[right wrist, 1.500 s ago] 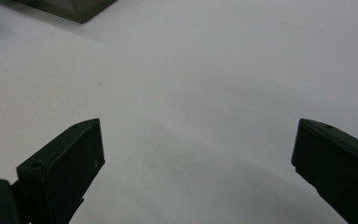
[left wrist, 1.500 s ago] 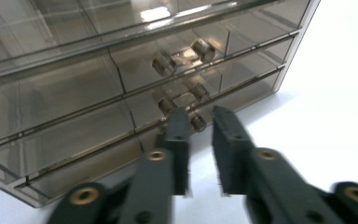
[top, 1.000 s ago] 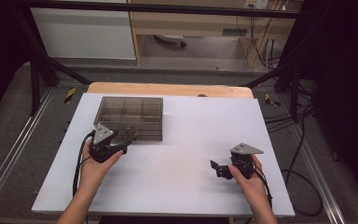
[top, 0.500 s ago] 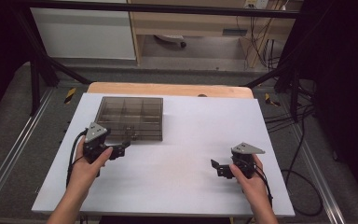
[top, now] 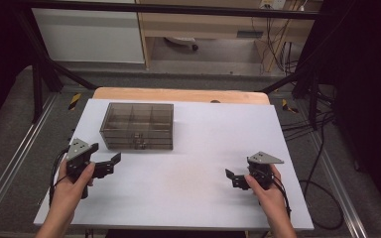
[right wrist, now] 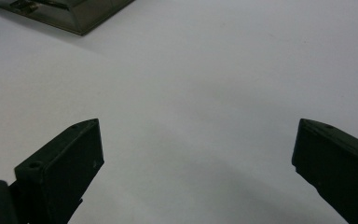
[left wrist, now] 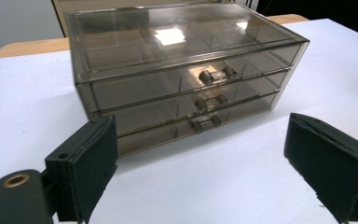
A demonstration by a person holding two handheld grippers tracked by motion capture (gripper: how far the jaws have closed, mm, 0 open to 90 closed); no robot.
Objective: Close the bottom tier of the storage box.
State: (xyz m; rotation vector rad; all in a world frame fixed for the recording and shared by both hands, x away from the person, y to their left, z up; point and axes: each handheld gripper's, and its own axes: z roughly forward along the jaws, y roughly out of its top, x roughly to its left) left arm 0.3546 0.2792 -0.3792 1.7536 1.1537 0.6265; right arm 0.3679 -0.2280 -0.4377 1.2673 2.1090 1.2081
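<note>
Drawer box (top: 137, 126) sits on white table (top: 198, 148), far-left part, all three drawers pushed in.
Left gripper (top: 105, 164) near box front, apart from it; jaws just opened, now spread wide, nothing between.
Right gripper (top: 234, 178) well apart, jaws released, empty.
Judged step: between grasps at box.
Next move calls for lining jaws on small drawer knob (left wrist: 216, 73).
</note>
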